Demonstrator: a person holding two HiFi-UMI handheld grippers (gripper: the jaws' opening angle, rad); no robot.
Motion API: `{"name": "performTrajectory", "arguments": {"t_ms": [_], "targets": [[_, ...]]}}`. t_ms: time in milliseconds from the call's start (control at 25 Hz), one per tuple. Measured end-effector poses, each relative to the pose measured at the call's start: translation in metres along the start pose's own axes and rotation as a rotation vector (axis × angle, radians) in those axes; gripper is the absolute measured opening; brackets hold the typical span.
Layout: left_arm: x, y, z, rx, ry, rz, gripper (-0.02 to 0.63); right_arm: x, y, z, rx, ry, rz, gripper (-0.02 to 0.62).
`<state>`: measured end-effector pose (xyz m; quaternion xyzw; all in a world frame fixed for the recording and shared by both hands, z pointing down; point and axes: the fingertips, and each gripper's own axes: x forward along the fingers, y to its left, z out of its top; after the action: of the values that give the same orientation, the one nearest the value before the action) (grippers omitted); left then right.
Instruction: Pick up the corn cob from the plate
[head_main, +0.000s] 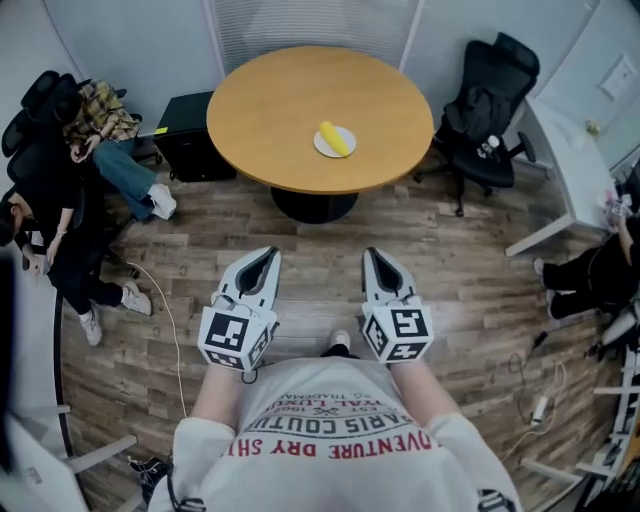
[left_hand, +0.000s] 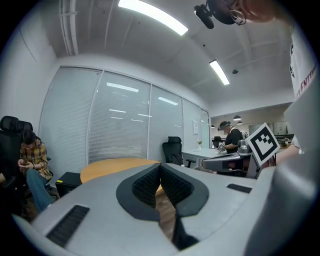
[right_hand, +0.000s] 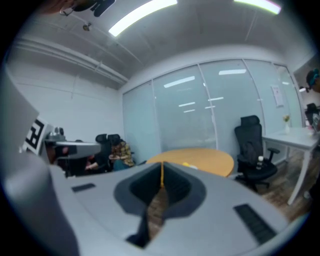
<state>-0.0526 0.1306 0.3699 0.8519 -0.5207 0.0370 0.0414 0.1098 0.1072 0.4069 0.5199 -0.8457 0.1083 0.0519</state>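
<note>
A yellow corn cob (head_main: 333, 137) lies on a small white plate (head_main: 324, 148) on a round wooden table (head_main: 270, 110), far ahead of me. A sliver of the cob (right_hand: 189, 164) shows on the table (right_hand: 210, 160) in the right gripper view. My left gripper (head_main: 270, 254) and right gripper (head_main: 371, 254) hang side by side over the wooden floor, well short of the table, both pointing at it. Each is shut with its pads together and nothing between them. In the left gripper view the tips (left_hand: 160, 166) meet in front of the table edge (left_hand: 110, 167).
A black office chair (head_main: 490, 105) stands right of the table, beside a white desk (head_main: 565, 150). A seated person (head_main: 95, 140) and another person (head_main: 50, 240) are at the left. A black box (head_main: 185, 135) sits by the table's left. A cable (head_main: 170, 330) runs across the floor.
</note>
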Motion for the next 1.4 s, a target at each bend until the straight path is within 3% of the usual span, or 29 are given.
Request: {"name": "performTrajectory", "arguments": {"t_ms": [320,600,880,1400], "targets": [[0.091,-0.018,0.006,-0.019,-0.01,0.06,0.033,0.044,-0.09,0.016,-0.037,0.024,0.043,0.031],[0.139,-0.002,-0.005,-0.038,0.033,0.08,0.033,0.092,-0.122,0.009,0.001,0.072,0.067,0.031],[0.203,0.053,-0.013,-0.053,0.042,0.053,0.033,0.169,-0.135,0.012,0.001,0.094,0.051,0.031],[0.353,0.203,0.012,-0.058,0.036,-0.031,0.034,0.351,-0.158,0.053,-0.002,0.121,-0.027,0.031]]}}
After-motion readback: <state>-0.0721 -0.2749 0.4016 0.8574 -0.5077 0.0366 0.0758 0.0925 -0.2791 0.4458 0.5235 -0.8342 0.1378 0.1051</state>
